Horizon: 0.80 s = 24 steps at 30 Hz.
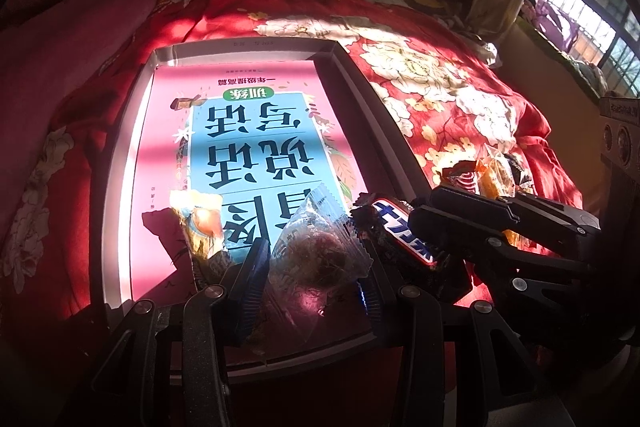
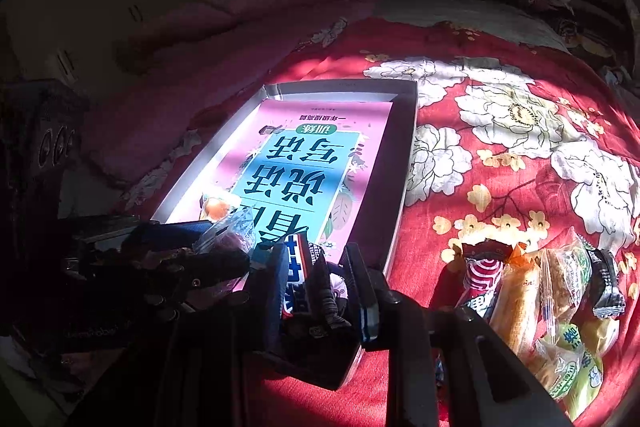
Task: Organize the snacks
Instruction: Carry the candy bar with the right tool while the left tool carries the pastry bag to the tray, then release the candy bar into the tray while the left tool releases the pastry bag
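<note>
Crinkly clear wrapper of the pastry packet (image 1: 316, 247) could slide out of the left gripper (image 1: 310, 279), since its fingers pinch only loose film above the tray (image 1: 360, 99) on the bed. Beside it, the right gripper (image 2: 320, 287) clamps the chocolate bar (image 2: 302, 275). Both point steeply down, near enough to collide.

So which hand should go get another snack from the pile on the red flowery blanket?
Neither is free yet. Once emptied, the right gripper, holding the dark chocolate bar, sits nearer the wrapped snack pile. The left gripper holds a clear-wrapped snack over the grey tray.
</note>
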### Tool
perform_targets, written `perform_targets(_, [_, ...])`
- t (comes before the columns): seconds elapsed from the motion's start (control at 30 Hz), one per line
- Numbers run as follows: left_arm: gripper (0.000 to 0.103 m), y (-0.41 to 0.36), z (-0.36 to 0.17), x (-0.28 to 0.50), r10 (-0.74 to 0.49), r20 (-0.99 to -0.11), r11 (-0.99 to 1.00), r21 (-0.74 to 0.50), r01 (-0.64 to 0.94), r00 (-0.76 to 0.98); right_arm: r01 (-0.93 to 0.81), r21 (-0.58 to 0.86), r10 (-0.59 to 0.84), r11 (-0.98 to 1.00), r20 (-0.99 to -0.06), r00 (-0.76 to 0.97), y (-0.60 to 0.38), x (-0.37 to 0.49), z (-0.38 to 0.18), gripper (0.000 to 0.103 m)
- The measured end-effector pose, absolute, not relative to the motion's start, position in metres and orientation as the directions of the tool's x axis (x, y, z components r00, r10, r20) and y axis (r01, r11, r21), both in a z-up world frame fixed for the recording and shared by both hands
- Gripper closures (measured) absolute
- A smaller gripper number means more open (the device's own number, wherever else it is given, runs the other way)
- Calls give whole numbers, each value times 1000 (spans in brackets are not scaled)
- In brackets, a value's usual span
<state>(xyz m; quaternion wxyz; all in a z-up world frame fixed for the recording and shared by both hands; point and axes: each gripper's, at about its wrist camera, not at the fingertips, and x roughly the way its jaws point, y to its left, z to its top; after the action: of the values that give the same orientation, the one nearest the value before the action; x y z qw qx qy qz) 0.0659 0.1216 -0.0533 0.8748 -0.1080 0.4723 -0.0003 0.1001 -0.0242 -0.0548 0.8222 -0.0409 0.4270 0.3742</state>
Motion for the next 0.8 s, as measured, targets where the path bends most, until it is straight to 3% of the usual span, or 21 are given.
perform_targets(0.43, [55,118,-56,68,-96,-835,980,-176,-98,542,-723,157,549,673,-761,346,-24,76,-51,74])
perform_targets(0.8, [48,117,-59,70,-110,-840,975,-194,-105,531,-712,111,517,694,-764,385,-17,84,-61,74])
